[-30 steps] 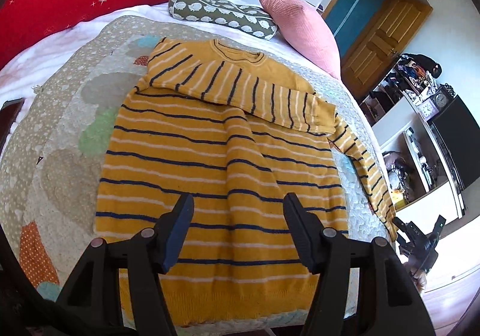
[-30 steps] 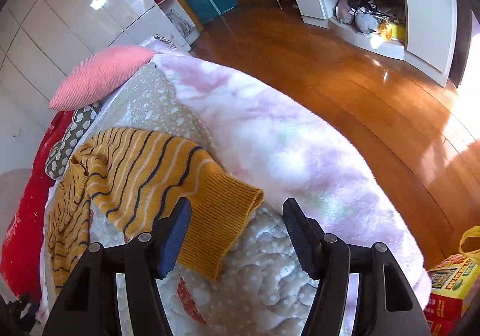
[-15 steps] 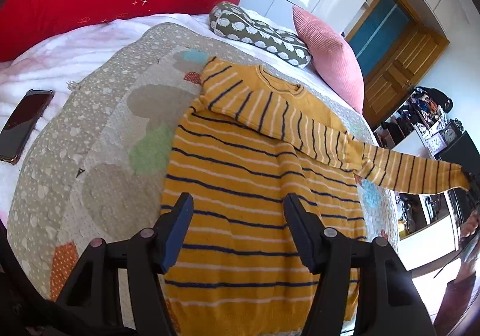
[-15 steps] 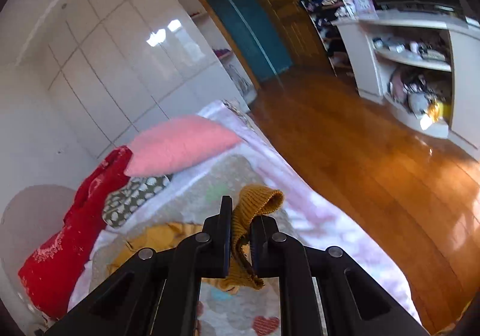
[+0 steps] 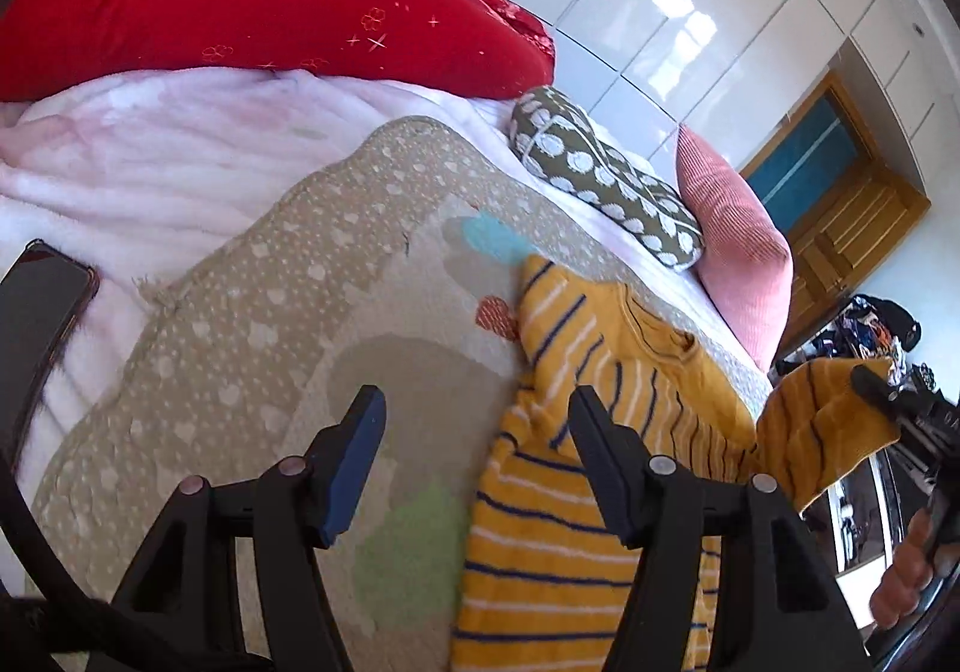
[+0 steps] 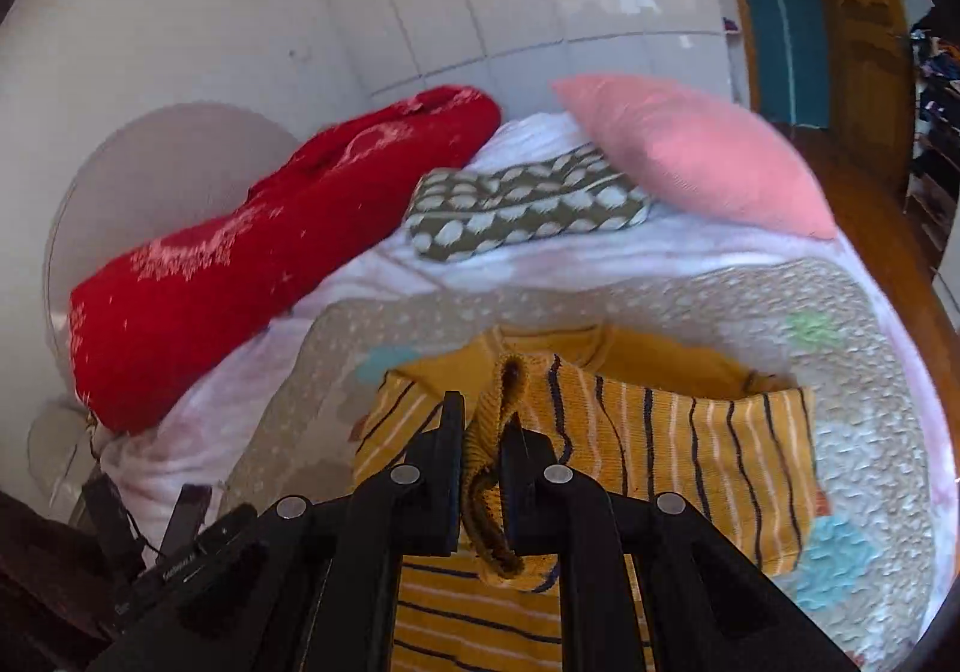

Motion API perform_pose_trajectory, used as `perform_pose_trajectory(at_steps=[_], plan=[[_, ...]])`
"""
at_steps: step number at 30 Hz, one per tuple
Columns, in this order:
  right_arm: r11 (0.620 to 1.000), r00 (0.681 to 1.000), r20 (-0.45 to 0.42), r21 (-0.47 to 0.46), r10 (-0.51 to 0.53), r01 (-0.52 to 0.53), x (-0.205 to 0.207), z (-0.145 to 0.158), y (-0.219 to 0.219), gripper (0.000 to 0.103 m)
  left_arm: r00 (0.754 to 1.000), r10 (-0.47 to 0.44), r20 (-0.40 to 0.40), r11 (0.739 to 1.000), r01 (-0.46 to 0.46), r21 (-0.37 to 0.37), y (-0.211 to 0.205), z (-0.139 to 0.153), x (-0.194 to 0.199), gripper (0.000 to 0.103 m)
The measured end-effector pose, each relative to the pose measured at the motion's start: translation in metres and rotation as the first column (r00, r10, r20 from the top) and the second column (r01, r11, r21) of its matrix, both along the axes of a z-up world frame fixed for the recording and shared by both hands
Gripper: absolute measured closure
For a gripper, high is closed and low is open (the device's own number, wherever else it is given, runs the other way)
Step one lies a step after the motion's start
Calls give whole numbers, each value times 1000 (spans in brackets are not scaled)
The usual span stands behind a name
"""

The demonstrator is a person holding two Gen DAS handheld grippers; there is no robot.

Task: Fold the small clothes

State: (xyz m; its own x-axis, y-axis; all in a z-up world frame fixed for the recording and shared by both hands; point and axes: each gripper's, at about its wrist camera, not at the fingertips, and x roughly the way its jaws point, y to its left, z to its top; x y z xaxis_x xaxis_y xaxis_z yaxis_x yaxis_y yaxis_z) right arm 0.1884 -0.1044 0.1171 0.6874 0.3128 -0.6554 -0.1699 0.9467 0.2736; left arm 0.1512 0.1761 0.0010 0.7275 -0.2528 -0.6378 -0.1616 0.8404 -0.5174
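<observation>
The right hand-held gripper [image 6: 482, 435] pinches the cuff [image 6: 489, 426] of the yellow striped sweater [image 6: 672, 432], its sleeve raised over the body on the bed's quilt [image 6: 870, 432]. The left hand-held gripper [image 5: 474, 423] hangs open, empty, above the quilt's left side.

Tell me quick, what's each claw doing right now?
Left gripper: open, holding nothing.
Right gripper: closed on the cuff of the striped yellow sweater's sleeve.

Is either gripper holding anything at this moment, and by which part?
The right gripper is clamped on the yellow striped sweater at its sleeve cuff. The left gripper is open, holding nothing.
</observation>
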Motion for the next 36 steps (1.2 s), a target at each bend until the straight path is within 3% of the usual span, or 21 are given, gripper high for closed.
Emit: perform_pose_trajectory(at_steps=[4,9,12,13,15,17,19,23,26,28,29,30,32,35,36], plan=[[994,990,-105,-37,96,-101,43,-62,72,93,998,64,5,998,-64,-25,27,-17,5,41],[978,964,-195,-69,182,-198,84,-122,135,92,998,60,-29,998,-61,-34,38,-36,7,41],[969,946,-243,-67,217,-239,97,-149,158,86,999,47,-26,997,-48,-54,40,-40,9,41],[965,938,-257,-60,231,-254,98,-154,162,82,999,45,-23,998,-46,-52,40,-40,8,41],[957,928,-254,-29,272,-288,96,-155,168,56,999,42,-16,997,-43,-59,42,-40,7,40],[954,935,-207,-22,289,-300,88,-144,167,41,999,42,-15,997,-43,-67,43,-40,6,40],[955,947,-154,-52,281,-291,82,-127,164,41,999,42,-22,997,-43,-65,43,-41,6,40],[963,980,-87,-188,177,-191,70,-102,117,41,999,29,-38,995,-32,-89,41,-45,7,40],[940,998,-53,-341,-16,-3,69,-100,51,41,1000,18,-25,996,-21,-88,38,-41,6,40],[934,988,-80,-344,-134,99,72,-106,-2,49,1000,6,-13,997,-7,-74,33,-38,6,40],[944,981,-121,-310,-154,110,73,-112,-25,65,1000,1,-10,998,-2,-68,30,-37,6,39],[954,972,-170,-279,-160,109,75,-118,-44,74,1000,-3,-9,998,3,-61,28,-36,6,39],[956,952,-235,-265,-195,130,78,-135,-75,74,1000,-9,-17,999,9,-43,21,-37,7,39],[873,898,-248,-426,-364,237,84,-163,-116,84,1000,-11,-27,999,10,-31,14,-36,5,39],[851,884,-234,-448,-406,272,84,-167,-127,78,1000,-12,-29,999,11,-34,11,-34,4,39]])
